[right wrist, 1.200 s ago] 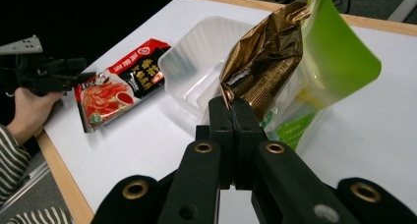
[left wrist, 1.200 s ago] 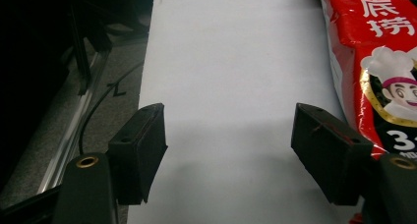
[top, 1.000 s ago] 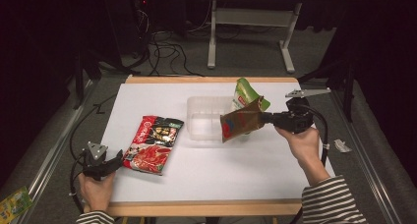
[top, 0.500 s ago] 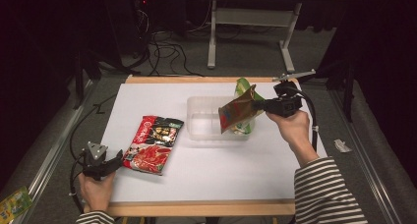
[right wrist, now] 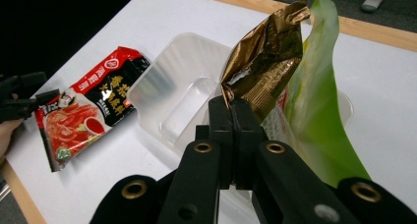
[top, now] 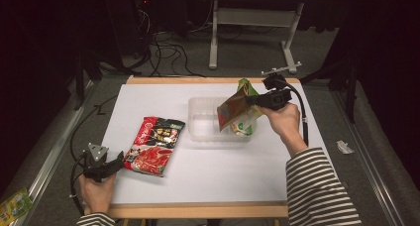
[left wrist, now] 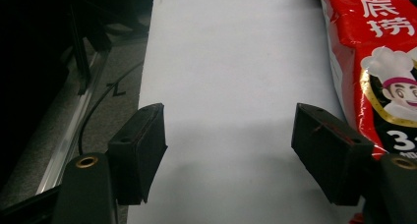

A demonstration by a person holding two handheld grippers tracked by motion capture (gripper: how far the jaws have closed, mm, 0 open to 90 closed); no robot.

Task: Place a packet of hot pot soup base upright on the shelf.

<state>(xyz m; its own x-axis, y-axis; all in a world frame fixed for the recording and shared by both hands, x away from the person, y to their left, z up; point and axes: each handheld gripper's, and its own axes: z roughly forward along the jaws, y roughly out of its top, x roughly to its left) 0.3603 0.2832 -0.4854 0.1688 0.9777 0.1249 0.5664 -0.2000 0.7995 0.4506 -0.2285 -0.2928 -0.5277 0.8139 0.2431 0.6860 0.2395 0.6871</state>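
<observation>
My right gripper is shut on the corner of a crumpled gold-brown pouch, which it holds tilted above the right half of a clear plastic tray. In the right gripper view the jaws pinch the pouch by its lower edge. A green pouch stands upright just behind it, at the tray's right end. A red and black packet lies flat on the white table. My left gripper rests open by the packet's near left corner, with bare table between its jaws and the red packet beside the right jaw.
The white tabletop has a wooden front edge and a metal rail along the left. Cables lie on the floor beyond the table. A small packet lies on the floor at the bottom left.
The right gripper has carried the gold-brown pouch leftward and away from the person, to a spot over the tray next to the green pouch. The left gripper has stayed put.
</observation>
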